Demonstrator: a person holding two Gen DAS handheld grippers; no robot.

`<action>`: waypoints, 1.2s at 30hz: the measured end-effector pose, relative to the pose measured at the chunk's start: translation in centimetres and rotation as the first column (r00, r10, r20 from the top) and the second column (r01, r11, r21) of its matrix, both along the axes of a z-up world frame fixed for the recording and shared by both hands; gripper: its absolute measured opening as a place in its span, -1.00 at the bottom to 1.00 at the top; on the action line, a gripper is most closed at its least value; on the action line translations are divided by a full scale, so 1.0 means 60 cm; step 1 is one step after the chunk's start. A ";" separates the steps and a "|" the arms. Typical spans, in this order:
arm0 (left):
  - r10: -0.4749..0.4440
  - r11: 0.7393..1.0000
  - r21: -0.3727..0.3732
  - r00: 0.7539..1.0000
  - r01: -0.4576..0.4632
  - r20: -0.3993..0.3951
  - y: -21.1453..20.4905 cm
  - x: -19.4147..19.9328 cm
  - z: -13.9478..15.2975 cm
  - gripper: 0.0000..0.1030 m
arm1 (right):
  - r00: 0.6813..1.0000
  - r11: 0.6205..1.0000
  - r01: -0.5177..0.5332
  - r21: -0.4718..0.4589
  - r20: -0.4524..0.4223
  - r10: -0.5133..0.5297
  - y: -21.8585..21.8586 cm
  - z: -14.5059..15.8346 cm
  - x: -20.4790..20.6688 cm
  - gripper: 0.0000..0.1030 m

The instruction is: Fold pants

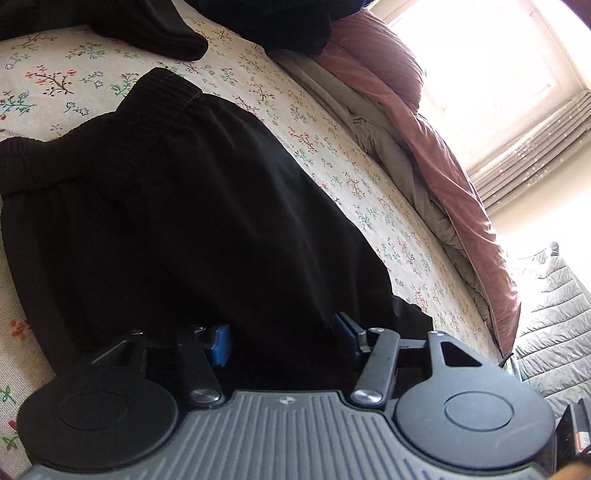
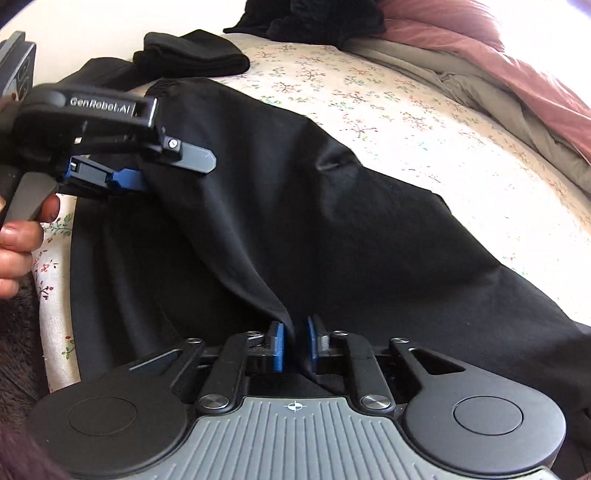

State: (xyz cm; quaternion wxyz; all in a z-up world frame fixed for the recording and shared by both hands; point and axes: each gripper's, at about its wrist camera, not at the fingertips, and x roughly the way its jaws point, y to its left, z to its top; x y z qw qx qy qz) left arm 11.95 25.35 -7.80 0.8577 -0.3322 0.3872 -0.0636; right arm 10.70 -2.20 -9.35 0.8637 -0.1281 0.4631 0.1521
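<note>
Black pants (image 1: 177,221) lie on a floral bed sheet (image 1: 332,155), elastic waistband (image 1: 162,88) at the far end. My left gripper (image 1: 282,338) is open, its blue pads wide apart with pants fabric between them. In the right wrist view the left gripper (image 2: 144,173) sits at the left over the pants (image 2: 332,240), fabric draped at its tips. My right gripper (image 2: 294,345) is shut on a raised ridge of the pants, which runs up toward the left gripper.
Other folded black garments (image 2: 192,55) and a dark pile (image 2: 314,22) lie at the far end of the bed. A pink and grey duvet (image 1: 424,155) is bunched along the right. A bright window with a radiator (image 1: 535,147) is beyond. A quilted grey cushion (image 1: 554,314) is at right.
</note>
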 end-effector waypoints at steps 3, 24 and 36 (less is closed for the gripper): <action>-0.002 1.000 0.019 1.000 0.002 -0.011 -0.006 0.002 0.003 0.13 | 0.997 0.998 0.058 -0.022 0.058 -0.056 -0.044 0.034 -0.009 0.17; 0.023 0.961 0.275 1.000 -0.026 0.014 -0.058 0.007 0.029 -0.61 | 0.679 0.688 0.725 -0.030 0.192 -0.708 -0.538 0.100 -0.001 0.27; 0.033 0.946 0.321 0.999 -0.034 0.007 -0.072 0.012 0.031 -0.62 | 0.536 0.544 0.839 -0.020 0.207 -0.819 -0.622 0.039 0.062 0.19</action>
